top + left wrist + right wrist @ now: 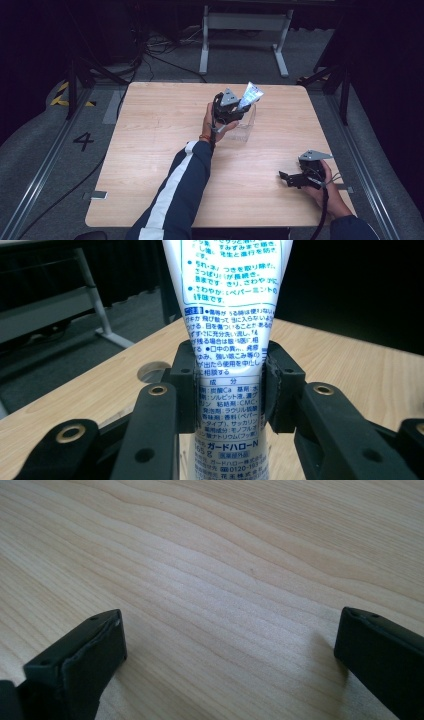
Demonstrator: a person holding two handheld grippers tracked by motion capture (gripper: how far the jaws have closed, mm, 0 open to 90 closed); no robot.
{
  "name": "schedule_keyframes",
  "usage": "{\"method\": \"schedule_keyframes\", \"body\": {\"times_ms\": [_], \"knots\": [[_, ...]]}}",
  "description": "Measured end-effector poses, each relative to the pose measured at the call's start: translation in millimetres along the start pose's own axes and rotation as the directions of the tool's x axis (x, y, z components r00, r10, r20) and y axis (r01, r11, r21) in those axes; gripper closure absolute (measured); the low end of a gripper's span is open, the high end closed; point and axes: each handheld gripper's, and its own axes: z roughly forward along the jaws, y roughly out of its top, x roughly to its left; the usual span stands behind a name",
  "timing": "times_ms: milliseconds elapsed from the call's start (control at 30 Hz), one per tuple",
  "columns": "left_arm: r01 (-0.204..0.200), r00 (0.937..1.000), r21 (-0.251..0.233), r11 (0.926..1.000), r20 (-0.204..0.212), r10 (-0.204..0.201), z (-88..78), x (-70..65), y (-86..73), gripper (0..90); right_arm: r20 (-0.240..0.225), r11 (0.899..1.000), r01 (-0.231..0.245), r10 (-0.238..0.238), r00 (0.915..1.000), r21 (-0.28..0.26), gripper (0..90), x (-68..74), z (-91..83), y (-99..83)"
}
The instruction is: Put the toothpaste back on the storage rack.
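Observation:
A white toothpaste tube [227,335] with blue Japanese print stands upright between the pads of my left gripper [227,390], which is shut on its lower body. In the high view the tube [251,94] rises above my left gripper [235,111], just over a clear plastic cup [244,126] near the middle of the wooden table [150,150]. My right gripper [286,177] rests low at the table's front right, jaws wide apart. In the right gripper view its jaws [230,645] frame bare wood with nothing between them.
A white table frame [244,30] stands on the grey floor beyond the far edge. Cables trail on the floor at the back left. A round hole [152,371] is cut in the tabletop near the left gripper.

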Motion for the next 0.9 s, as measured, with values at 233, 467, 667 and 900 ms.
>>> {"method": "schedule_keyframes", "body": {"times_ms": [233,467,667,900], "knots": [[0.016,0.9998,0.011,0.9998,0.013,-0.016,-1.7,0.8,-10.3,64.1,-0.002,1.000,-0.001,0.001,1.0000,0.000,0.2,0.1,0.0,0.1],[0.002,0.9999,0.044,0.9990,0.010,-0.003,-3.4,-2.9,-9.6,61.3,-0.003,1.000,0.001,-0.001,1.0000,0.001,0.2,0.1,0.0,0.1],[-0.035,0.9994,0.090,0.9953,0.010,0.035,-1.0,-6.0,-7.8,56.4,-0.003,1.000,0.001,-0.001,1.0000,0.000,0.2,0.1,0.0,0.1],[-0.003,0.9997,0.039,0.9992,0.024,0.002,-7.2,-2.4,-6.8,65.9,-0.004,1.000,0.004,-0.004,1.0000,0.001,0.2,0.0,0.0,0.1]]}}
